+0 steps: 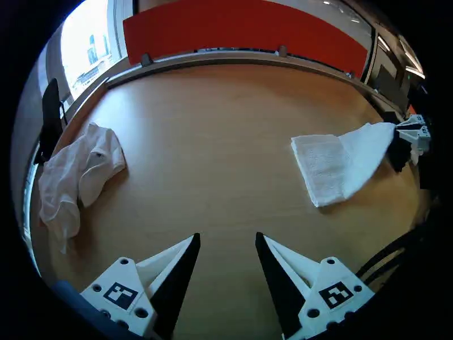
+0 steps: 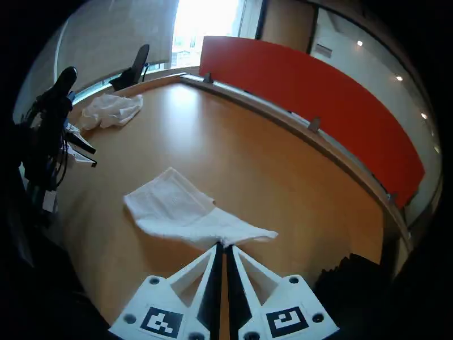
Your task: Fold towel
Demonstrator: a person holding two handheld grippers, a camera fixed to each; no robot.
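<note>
– On the near part of the wooden surface [image 2: 243, 153], just ahead of the right hand-held gripper [image 2: 223, 245]: white towel [image 2: 175, 207], lying partly doubled. One corner tapers into the fingertips.
– Clamped on it?
– Reads that way. Fingers nearly together, only a thin slit between them, cloth edge running into the tips. In the left gripper view that same corner rises off the surface toward the gripper while the rest lies flat. My judgement: the corner is pinched so one layer can be carried over the other.
– Why is the rest flat?
– Likely its own weight and the wood's friction anchor it, so only the held corner needs to travel. The fold looks partway done, edges not lined up yet.
– Left hand-held gripper [image 1: 227, 235]?
– Fingers wide apart, nothing between them, hovering over bare wood, well apart from the towel. Probably placed to take another corner or pin the crease. That is a guess.
– Anything else around?
– A crumpled towel [image 1: 79, 170], bunched near the edge on the window side, well apart from the work. Set aside for a later turn or already dealt with; cannot tell which. Red divider [image 1: 243, 28] stands along the back edge of the surface. Dark chair [image 2: 135, 67] beyond the far corner.
– Risk?
– With a single-corner grip, the cloth may skew as it goes over.
</note>
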